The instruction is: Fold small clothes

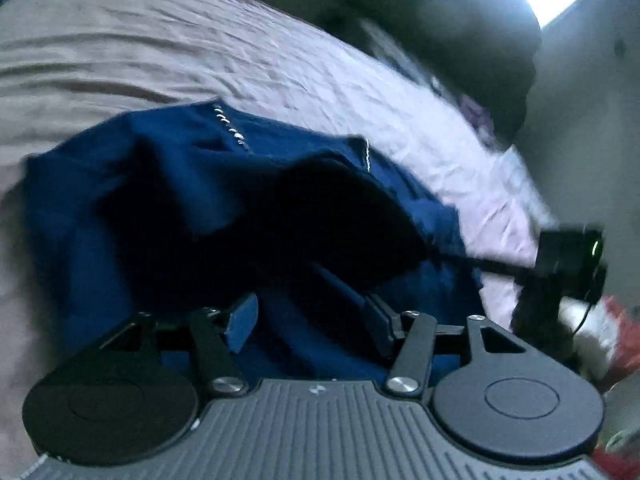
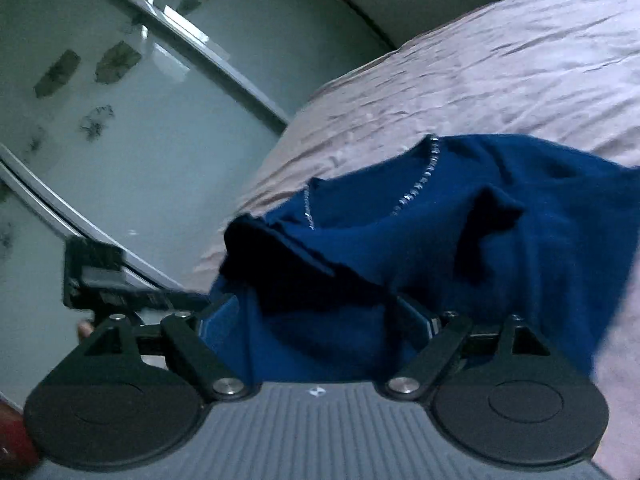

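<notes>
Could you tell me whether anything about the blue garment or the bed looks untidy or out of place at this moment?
The blue garment lies in a rumpled heap on the pinkish bedsheet, one flap turned over, its sparkly trim line running crooked, so it is not a neat fold. The sheet is creased. Both tools stand open.

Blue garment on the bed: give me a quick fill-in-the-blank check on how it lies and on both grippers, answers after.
1. The blue garment lies on a wrinkled bedsheet whose colour is pale ____.
2. A line of ____ stitching runs along the garment's edge.
3. The left gripper stands with its jaws ____.
4. The right gripper clamps ____; cloth lies loose between its pads.

Missing words: pink; white; open; nothing
</notes>
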The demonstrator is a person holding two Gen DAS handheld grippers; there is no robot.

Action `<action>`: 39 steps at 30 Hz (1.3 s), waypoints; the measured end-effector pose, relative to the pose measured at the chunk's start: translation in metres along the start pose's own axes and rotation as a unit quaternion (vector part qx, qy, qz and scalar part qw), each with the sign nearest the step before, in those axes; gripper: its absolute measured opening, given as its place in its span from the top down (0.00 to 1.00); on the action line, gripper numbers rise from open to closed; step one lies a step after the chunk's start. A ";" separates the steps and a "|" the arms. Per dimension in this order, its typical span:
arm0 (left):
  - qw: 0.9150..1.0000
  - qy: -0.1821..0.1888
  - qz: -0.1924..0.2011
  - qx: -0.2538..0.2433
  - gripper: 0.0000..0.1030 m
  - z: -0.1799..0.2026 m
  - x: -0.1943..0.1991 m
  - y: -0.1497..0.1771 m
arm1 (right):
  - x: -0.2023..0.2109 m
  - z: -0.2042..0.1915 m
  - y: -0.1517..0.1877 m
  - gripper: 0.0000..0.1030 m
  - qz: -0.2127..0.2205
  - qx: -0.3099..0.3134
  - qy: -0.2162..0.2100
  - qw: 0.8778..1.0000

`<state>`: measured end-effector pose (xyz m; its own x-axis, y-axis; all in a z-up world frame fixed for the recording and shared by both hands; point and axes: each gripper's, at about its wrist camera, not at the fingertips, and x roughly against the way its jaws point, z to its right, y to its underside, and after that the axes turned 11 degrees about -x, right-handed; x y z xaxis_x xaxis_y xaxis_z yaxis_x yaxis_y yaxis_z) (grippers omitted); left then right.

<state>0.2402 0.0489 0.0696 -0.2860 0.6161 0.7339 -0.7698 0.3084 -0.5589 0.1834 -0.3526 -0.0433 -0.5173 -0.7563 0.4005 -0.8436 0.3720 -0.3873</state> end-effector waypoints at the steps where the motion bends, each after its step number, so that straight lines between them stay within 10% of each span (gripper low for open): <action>1: 0.999 -0.028 0.007 -0.022 0.40 0.005 -0.008 -0.009 | -0.005 0.004 -0.010 0.17 0.010 -0.012 -0.011 1.000; 4: 0.990 -0.123 0.070 -0.023 0.41 -0.001 -0.019 -0.041 | -0.010 0.014 -0.043 0.17 0.087 -0.057 -0.044 0.994; 8: 0.963 -0.188 0.182 0.070 0.33 -0.027 0.008 -0.061 | 0.005 0.017 -0.067 0.16 0.219 -0.083 0.035 0.972; 13: 0.951 -0.209 0.202 0.105 0.18 -0.045 0.048 -0.038 | 0.013 -0.010 -0.044 0.12 0.203 0.017 0.076 0.976; 20: 0.971 -0.171 0.137 0.101 0.19 -0.054 0.065 0.028 | -0.010 -0.027 0.008 0.12 0.098 0.107 0.185 0.972; 30: 0.985 -0.117 0.122 0.020 0.26 -0.028 0.070 0.104 | 0.039 -0.024 0.055 0.11 0.148 0.073 0.211 0.963; 39: 0.987 -0.104 0.121 0.034 0.70 -0.026 0.071 0.124 | 0.081 -0.011 0.105 0.12 0.146 0.007 0.172 0.974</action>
<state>0.1391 0.1491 0.0422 -0.5716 0.5016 0.6493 -0.6987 0.1173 -0.7057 0.0513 -0.3695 -0.0426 -0.7546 -0.3943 0.5246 -0.6526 0.5343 -0.5372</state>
